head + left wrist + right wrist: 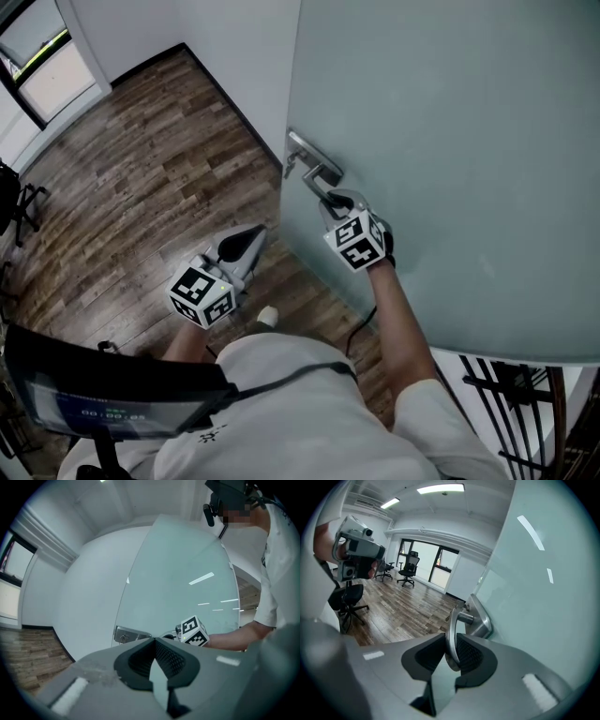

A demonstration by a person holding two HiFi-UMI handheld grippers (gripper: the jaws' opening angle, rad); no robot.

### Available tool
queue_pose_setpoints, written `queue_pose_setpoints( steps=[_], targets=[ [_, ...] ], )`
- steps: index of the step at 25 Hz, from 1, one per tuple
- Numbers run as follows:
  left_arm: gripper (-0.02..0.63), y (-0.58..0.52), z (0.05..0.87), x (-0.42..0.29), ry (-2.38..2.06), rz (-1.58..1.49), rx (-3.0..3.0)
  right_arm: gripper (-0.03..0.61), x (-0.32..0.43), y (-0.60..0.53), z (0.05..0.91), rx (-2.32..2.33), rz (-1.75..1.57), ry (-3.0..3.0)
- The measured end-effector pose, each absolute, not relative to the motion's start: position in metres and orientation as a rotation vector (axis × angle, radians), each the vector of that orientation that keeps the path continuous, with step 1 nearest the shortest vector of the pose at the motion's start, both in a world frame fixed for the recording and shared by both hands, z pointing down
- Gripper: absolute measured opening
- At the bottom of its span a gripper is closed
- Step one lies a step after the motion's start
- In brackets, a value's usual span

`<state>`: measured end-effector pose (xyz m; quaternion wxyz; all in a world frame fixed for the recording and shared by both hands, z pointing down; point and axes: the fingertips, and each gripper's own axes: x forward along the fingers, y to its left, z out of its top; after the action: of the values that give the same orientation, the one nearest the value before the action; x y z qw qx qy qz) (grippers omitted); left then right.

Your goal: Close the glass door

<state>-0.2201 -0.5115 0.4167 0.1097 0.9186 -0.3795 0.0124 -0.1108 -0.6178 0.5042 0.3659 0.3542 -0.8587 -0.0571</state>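
On the left, over the wooden floor (122,187), my left hand-held gripper (244,244) hangs idle, well apart from the door. Its jaws are closed together with nothing between them. Further right, at the free edge of the glass door (450,131), the metal door handle (314,169) sits on its plate (482,615). My right hand-held gripper (336,201) is clamped on the handle's lever (451,632): the right gripper view shows the lever standing between the two pads (469,654), with the jaws set narrow and pressing it from both sides. The frosted pane fills the right of the head view and stands out from the white wall (216,47). I therefore judge that the door is open and the closing step is in hand, with the grip made and the swing not finished. The next move calls for a firm hold on the lever while I carry the door edge steadily along its arc toward the frame, which I cannot see. My wrist should turn with the pane so the pads do not slide off the smooth metal, and the left one need only keep clear. No container shows in any view.
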Motion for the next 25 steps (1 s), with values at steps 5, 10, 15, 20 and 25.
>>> queue_pose_setpoints(
  steps=[5,10,15,20,25],
  targets=[
    [0.006,-0.494,0.407,-0.200,-1.258,0.010,2.644,0.077,-0.116,-0.608,0.503,0.848,-0.141,-2.244],
    [0.006,-0.465,0.398,-0.178,-1.378,-0.015,2.591,0.077,-0.121,-0.593,0.494,0.840,-0.157,-2.255],
    [0.005,-0.438,0.397,-0.167,-1.510,-0.015,2.508,0.077,-0.127,-0.585,0.493,0.822,-0.171,-2.277],
    [0.005,-0.389,0.405,-0.174,-1.678,-0.008,2.400,0.077,-0.135,-0.561,0.493,0.811,-0.190,-2.298],
    [0.005,-0.345,0.410,-0.182,-1.807,0.012,2.278,0.075,-0.145,-0.547,0.494,0.781,-0.185,-2.318]
  ],
)
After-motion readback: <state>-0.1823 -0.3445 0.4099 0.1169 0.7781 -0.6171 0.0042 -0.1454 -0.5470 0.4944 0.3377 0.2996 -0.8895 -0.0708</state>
